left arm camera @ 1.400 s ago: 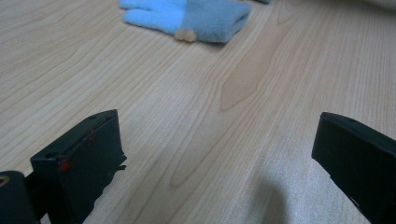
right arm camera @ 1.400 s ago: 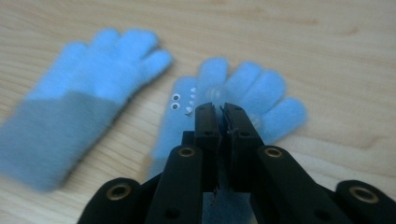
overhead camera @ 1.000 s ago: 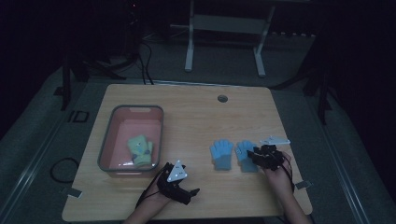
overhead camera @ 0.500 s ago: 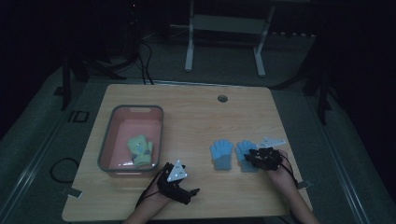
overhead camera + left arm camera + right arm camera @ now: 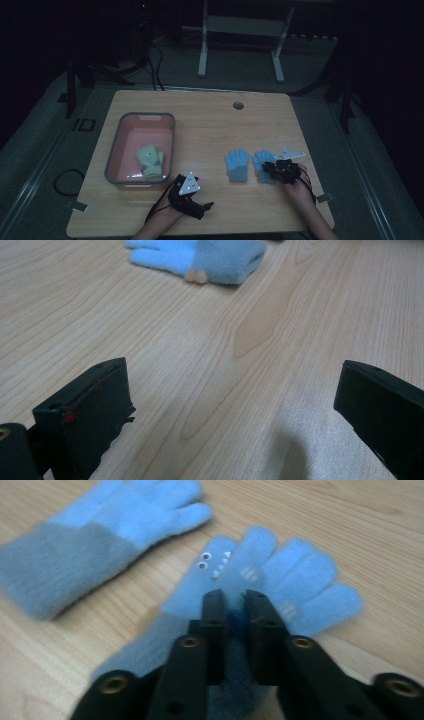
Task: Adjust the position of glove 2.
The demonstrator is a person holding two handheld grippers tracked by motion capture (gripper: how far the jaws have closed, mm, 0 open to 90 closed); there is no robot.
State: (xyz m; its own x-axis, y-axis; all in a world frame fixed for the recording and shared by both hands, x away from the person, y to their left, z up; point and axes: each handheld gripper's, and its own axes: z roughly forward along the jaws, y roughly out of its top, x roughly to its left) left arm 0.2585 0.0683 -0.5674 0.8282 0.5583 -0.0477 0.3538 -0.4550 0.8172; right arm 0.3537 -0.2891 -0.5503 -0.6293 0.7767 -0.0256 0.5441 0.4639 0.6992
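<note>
Currently, risk: the right gripper (image 5: 235,597) pinches only a fold of the blue glove (image 5: 260,580); thin fleece may slip free on lifting.
Cause: shallow bite near the palm, jaws just closed.
Glove location: table (image 5: 210,125), near right, beside its twin glove (image 5: 237,166).
Bin (image 5: 120,160): far left, holds a green glove (image 5: 149,159).
Left gripper (image 5: 240,405): jaws wide, empty, low over bare wood.
Right hand (image 5: 300,192): reaches in from the near edge.

Two light-blue fleece gloves with greyer cuffs lie flat on the wooden table, side by side, just apart, fingers pointing to twelve o'clock in the high view. The right glove (image 5: 280,575), at three o'clock of its mate, carries googly eyes and small white teeth, its palm fabric bunched up. The left glove (image 5: 237,165) lies smooth and untouched.
</note>
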